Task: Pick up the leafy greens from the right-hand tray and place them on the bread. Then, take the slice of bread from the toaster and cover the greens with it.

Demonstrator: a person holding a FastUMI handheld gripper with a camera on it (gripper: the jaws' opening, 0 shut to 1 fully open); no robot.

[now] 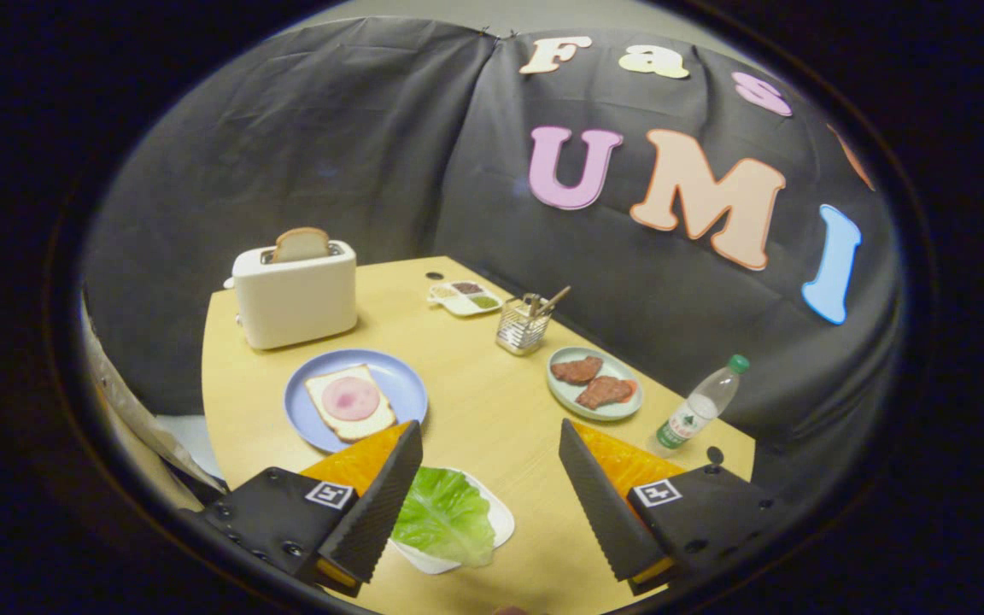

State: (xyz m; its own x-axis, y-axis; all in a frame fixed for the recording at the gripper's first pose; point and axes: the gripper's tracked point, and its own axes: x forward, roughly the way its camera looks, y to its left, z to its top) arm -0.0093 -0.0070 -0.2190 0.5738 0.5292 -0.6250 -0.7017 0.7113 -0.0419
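Observation:
A green lettuce leaf (443,515) lies on a small white tray (500,518) on the wooden table, low between my fingers and closer to the left finger. My gripper (490,461) is open, held above the table with nothing between its fingers. Just beyond the left fingertip a blue plate (398,383) carries a slice of bread (349,401) topped with a round pink ham slice (351,398). Farther back on the left stands a white toaster (295,295) with a bread slice (301,243) sticking up out of its slot.
A pale green plate (563,395) with two brown meat pieces lies beyond the right finger. A plastic water bottle (700,402) stands right of it. A wire utensil holder (522,325) and a small condiment tray (465,298) sit near the back wall.

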